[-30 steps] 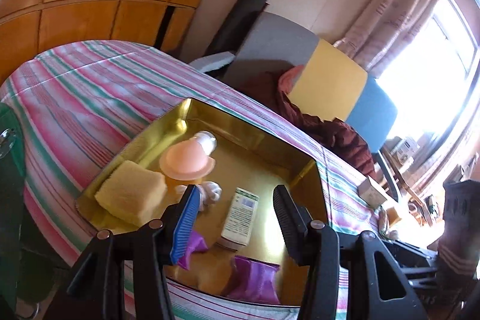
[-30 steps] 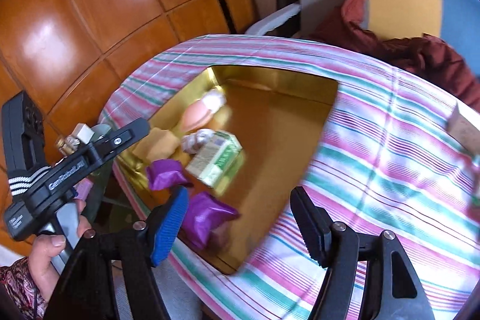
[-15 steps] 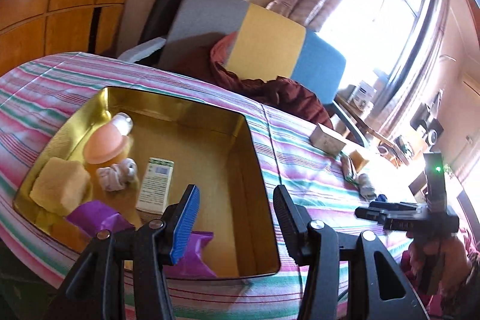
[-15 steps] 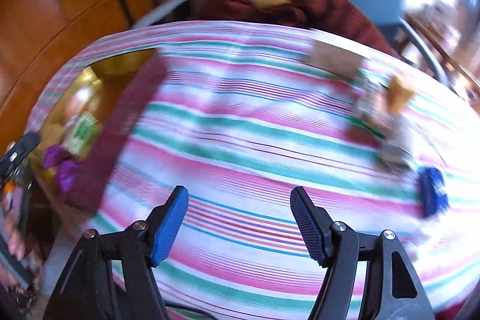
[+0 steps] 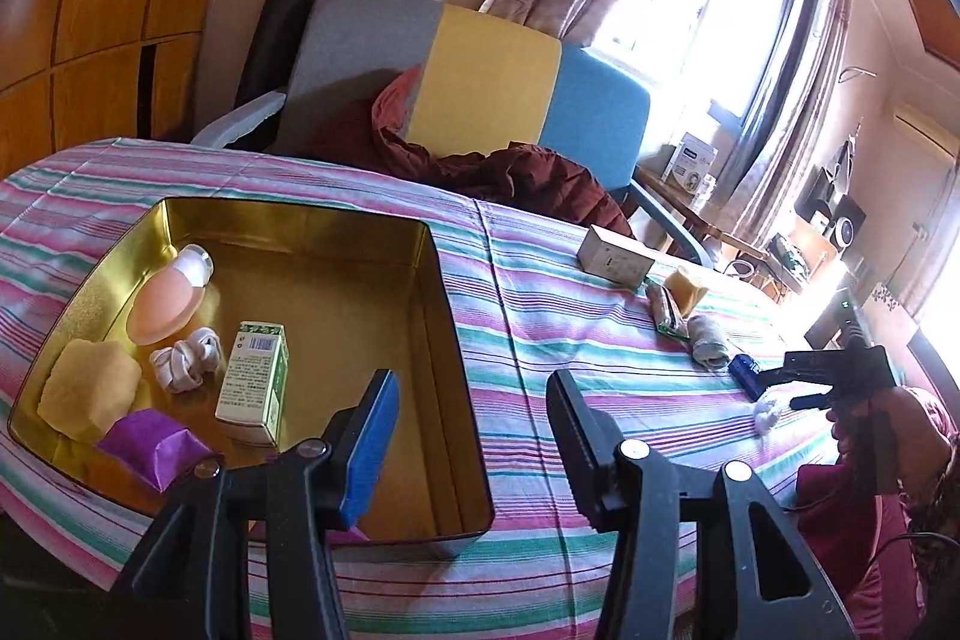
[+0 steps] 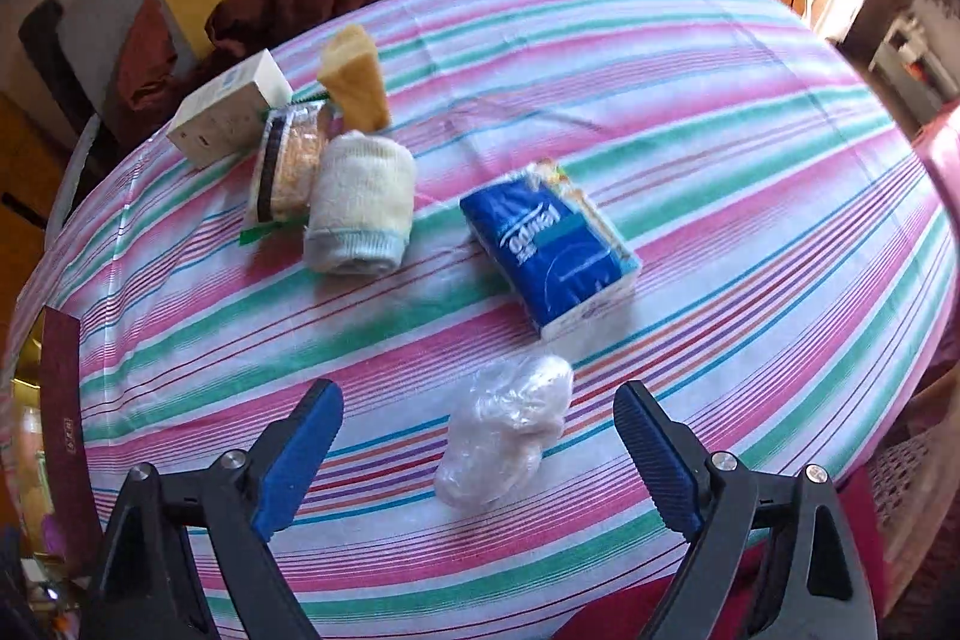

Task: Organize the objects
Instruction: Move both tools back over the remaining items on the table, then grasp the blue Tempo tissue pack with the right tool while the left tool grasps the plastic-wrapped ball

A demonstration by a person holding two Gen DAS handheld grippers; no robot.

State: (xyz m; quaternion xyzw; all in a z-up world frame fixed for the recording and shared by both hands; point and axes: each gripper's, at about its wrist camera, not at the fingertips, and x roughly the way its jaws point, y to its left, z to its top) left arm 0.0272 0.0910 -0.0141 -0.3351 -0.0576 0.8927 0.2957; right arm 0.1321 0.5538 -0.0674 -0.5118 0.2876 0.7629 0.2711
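Left wrist view shows the left gripper (image 5: pixel 474 436) with its jaws wide apart and nothing between them. It hangs over the near right corner of a gold tin box (image 5: pixel 447 316) that sits on a table with a striped cloth (image 5: pixel 540 328). Inside the box, at the left side, lie a pink bottle (image 5: pixel 165 301), a yellow sponge (image 5: pixel 87 388), a white knot of cloth (image 5: pixel 183 358), a green and white carton (image 5: pixel 252 382) and a purple pouch (image 5: pixel 153 445).

Right wrist view shows the right gripper (image 6: pixel 480 451) — jaws wide too, holding nothing. A crumpled clear plastic bag (image 6: pixel 504 430) lies on the cloth between its fingertips. Just past it is a blue tissue pack (image 6: pixel 549 250). Farther back on the left, close together, are a rolled sock (image 6: pixel 360 202), a snack packet (image 6: pixel 288 166), a yellow sponge wedge (image 6: pixel 354 79) and a small white box (image 6: pixel 231 106).
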